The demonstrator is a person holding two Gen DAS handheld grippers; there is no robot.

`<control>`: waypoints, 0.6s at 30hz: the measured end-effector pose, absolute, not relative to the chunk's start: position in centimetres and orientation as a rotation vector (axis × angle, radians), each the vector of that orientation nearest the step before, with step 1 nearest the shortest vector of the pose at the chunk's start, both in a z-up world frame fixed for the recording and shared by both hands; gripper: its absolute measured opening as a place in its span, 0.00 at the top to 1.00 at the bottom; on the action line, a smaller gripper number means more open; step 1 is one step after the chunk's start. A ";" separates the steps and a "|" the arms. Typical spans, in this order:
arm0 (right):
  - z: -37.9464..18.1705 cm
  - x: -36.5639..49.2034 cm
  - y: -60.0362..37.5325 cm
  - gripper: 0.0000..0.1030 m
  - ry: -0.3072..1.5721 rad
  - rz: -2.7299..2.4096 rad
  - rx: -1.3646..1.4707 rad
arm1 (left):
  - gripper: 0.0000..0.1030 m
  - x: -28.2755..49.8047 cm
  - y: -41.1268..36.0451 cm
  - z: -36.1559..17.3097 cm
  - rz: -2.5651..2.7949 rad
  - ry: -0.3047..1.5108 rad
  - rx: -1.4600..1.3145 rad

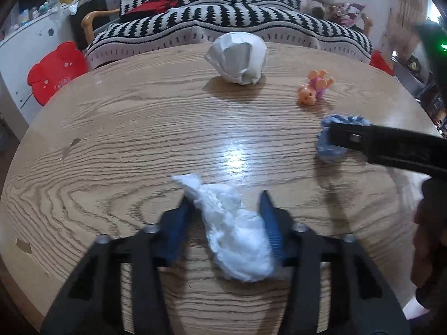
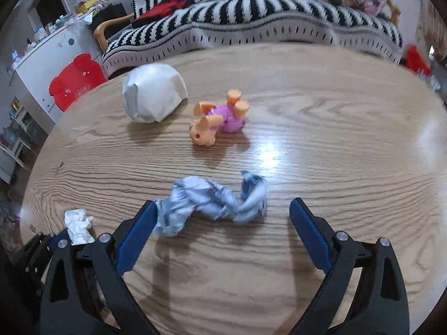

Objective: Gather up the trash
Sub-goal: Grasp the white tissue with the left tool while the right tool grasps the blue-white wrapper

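Left wrist view takes in three pieces of trash on the round wooden table (image 1: 117, 128): one white tissue wad (image 1: 234, 234), one large crumpled ball of white paper (image 1: 237, 55) near the far edge, and one crumpled blue wrapper (image 1: 324, 145) off to the right. One small toy figure (image 1: 314, 88), orange with a pink body, lies on its side between the paper ball and the wrapper. Behind the table stands one sofa with a black-and-white striped cover (image 1: 251, 19), and two red stools (image 1: 56, 69) sit at either end of it.

The left gripper (image 1: 226, 203) points steeply down at the tabletop, its two blue fingers (image 1: 269, 223) straddling the tissue wad. The right finger touches the wad's side and the left one sits at its edge; whether they already squeeze it I cannot tell.

In the right wrist view, the right gripper (image 2: 223, 209) also tilts steeply down, jaws spread wide around the blue wrapper (image 2: 212, 203). The left finger (image 2: 137, 231) touches the wrapper's near end, while the right finger stands clear of it. The wrapper lies flat on the table, not lifted.
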State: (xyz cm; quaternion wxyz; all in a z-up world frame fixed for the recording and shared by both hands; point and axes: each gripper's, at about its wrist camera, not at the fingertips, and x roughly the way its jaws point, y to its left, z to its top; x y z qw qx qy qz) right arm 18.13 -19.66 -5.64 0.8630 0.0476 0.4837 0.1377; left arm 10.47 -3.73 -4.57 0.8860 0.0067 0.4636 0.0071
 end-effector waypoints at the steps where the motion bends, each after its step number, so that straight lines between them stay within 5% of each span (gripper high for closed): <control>1: -5.7 18.3 -19.5 0.08 1.007 0.287 0.088 | 0.66 10.4 -3.8 -4.5 0.007 0.965 0.021; 4: -5.8 18.5 -18.6 0.10 0.993 0.288 0.047 | 0.71 9.9 -3.8 -4.4 -0.021 0.969 0.025; 10: -5.6 17.3 -16.4 0.65 0.973 0.323 -0.034 | 0.74 9.8 -2.6 -4.7 -0.039 0.985 -0.011; 18: -4.0 15.9 -17.6 0.69 0.952 0.322 0.046 | 0.74 9.2 -1.1 -4.7 -0.041 1.008 -0.068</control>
